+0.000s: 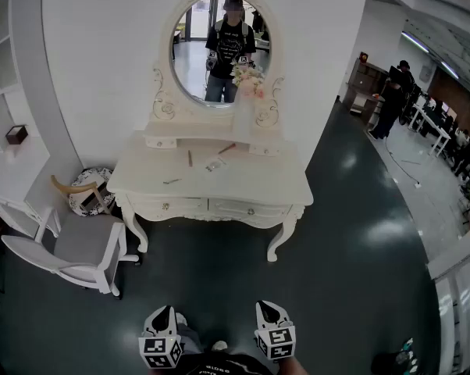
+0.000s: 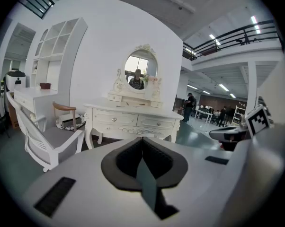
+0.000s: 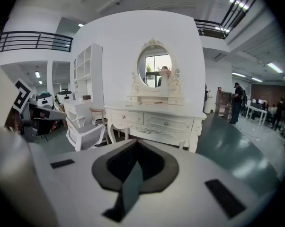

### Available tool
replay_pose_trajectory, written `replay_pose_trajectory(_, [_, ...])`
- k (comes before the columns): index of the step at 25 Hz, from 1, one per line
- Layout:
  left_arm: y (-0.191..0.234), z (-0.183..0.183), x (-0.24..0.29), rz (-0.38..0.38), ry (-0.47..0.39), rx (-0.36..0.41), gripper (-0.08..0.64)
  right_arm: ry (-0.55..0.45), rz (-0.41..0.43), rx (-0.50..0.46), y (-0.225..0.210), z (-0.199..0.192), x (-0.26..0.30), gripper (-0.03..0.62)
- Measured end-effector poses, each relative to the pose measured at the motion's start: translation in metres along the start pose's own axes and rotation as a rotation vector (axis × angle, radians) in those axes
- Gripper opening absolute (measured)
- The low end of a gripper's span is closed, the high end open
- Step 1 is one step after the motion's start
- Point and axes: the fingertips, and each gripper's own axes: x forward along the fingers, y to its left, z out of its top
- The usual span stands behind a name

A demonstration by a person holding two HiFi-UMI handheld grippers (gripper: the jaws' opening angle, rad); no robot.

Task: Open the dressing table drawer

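A white dressing table with an oval mirror stands against the wall, well ahead of me. Its two front drawers, left and right, are both closed, each with a small knob. The same table shows far off in the left gripper view and in the right gripper view as the table. My left gripper and right gripper hang low at the bottom of the head view, apart from the table. Both are shut with nothing between the jaws, the left gripper and the right gripper.
A white chair with a grey seat stands left of the table, a round patterned stool behind it. A white desk and shelves line the left wall. Small items lie on the tabletop. People stand far right. Dark floor lies between me and the table.
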Motion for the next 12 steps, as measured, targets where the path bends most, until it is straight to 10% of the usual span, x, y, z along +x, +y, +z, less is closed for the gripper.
replay_pose_trajectory(12, [-0.007,0.002,0.011,0.001,-0.019,-0.005,0.017,-0.041,0.035,0.012,-0.006,0.014,0.015,0.009])
